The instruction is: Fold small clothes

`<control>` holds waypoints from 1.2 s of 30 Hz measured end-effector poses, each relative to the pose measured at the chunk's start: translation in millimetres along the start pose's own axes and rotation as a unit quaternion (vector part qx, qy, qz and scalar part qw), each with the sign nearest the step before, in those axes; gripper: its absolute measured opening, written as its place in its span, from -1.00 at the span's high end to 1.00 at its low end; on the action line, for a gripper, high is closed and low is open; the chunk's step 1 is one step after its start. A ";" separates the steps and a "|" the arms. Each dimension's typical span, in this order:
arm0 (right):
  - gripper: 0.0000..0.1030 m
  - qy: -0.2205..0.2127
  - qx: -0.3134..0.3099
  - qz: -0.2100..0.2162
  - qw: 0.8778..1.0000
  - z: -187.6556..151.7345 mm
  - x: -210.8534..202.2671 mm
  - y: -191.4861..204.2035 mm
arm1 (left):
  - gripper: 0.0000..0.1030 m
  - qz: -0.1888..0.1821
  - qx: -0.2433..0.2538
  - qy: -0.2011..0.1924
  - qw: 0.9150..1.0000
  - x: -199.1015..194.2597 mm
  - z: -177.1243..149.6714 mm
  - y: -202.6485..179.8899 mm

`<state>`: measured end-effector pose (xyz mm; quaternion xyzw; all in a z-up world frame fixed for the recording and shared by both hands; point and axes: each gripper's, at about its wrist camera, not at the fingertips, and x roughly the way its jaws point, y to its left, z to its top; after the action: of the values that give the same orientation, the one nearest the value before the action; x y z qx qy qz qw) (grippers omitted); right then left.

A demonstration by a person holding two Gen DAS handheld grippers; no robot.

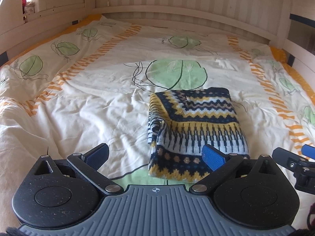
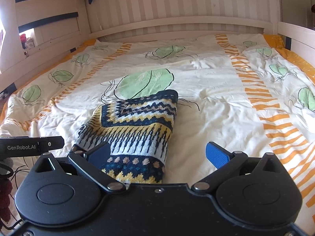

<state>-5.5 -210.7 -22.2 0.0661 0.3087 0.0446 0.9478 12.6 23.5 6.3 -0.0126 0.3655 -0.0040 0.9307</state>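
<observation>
So I've got the folded knit sweater [image 1: 194, 129] lying flat on the bed's leaf-print duvet [image 1: 88, 102], roughly mid-bed and nearer my edge than the headboard [image 2: 177, 25]. My left gripper [image 1: 155, 156] has its fingers spread wide, nothing between them, hovering at the sweater's near edge. Right gripper [image 2: 158, 154] is also spread and empty, with the sweater's near right corner just beyond it.

2 low wrist views facing the headboard [image 1: 177, 9], sharing the sweater [image 2: 135, 125] close ahead.
</observation>
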 end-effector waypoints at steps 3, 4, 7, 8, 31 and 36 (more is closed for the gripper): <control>-0.99 0.000 0.006 0.011 1.000 -1.0 -1.1 0.3 | -0.98 0.007 -0.001 -0.003 1.000 -2.4 -1.1 -0.7; -0.99 0.000 0.009 0.015 1.000 -1.1 -1.4 0.3 | -0.98 0.011 0.001 -0.004 1.000 -3.0 -1.2 -0.9; -0.99 -0.001 0.012 0.014 1.000 -1.2 -2.4 1.2 | -0.98 0.032 0.008 -0.003 0.999 -3.6 -1.4 -2.7; -0.99 -0.001 0.012 0.012 1.000 -1.2 -2.5 1.8 | -0.98 0.038 0.011 -0.002 0.999 -3.5 -1.5 -3.3; -0.99 0.015 0.012 0.006 1.000 0.0 1.0 4.5 | -0.98 0.000 0.015 0.029 0.999 3.7 -4.5 -8.3; -0.99 0.018 0.013 0.009 1.000 -0.4 2.6 5.1 | -0.98 -0.004 0.017 0.032 0.999 5.2 -4.9 -9.9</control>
<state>-3.8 -205.3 -23.3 0.0806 0.3256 0.0507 0.9407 13.0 13.4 -0.6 0.0019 0.3953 -0.0144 0.9184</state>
